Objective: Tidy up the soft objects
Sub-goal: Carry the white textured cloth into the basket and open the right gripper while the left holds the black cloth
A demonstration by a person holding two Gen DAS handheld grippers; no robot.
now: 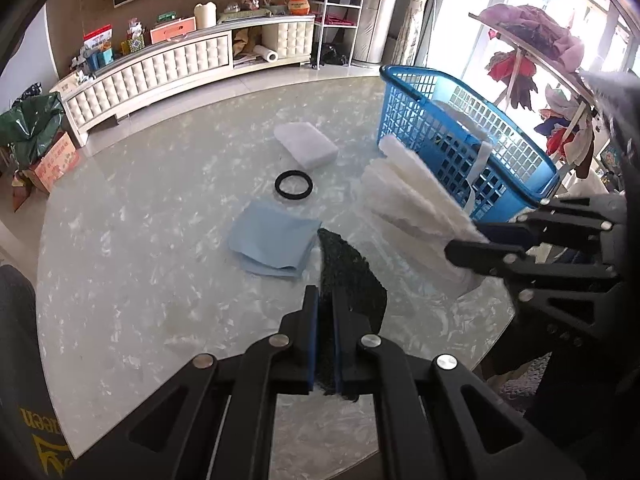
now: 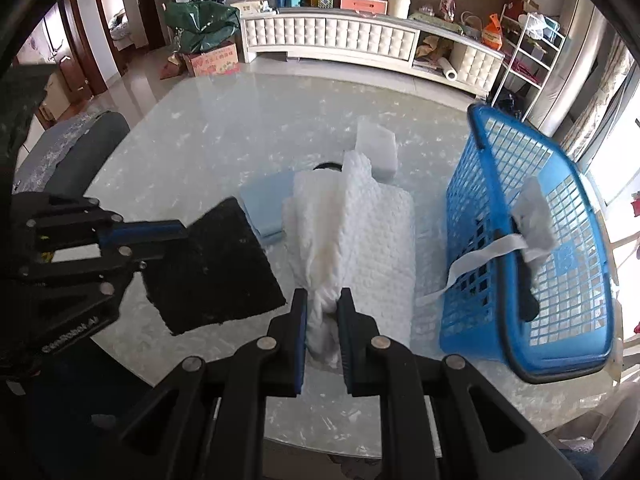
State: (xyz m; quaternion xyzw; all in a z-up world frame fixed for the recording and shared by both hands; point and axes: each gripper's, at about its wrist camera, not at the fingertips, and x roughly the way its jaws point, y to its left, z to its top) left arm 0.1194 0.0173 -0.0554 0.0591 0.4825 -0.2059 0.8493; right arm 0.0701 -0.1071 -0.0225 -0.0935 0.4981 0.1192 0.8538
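**Soft pieces going up off the table, basket waiting at two o'clock**

Basket, blue and slatted, is standing tilted at the table's two o'clock edge, already holding a white strip and a dark handle-like piece. It looks like the place for both held things, so each load is best carried clear over the near rim before letting go.

White quilted pad is hanging from the right gripper, whose jaws are nearly shut, pinching a bunched end. Its free end is drooping toward the table, so it probably needs the higher carry.

Black scrub pad is sitting edge-on in the left gripper, jaws fully closed on it, at nine o'clock of the white pad. It is stiff and should drop cleanly.

Both grippers are pointing steeply downward, side by side and near each other; keeping them apart avoids tangling.

Lying untouched at the table's centre: a blue cloth, a white sponge and a black ring.
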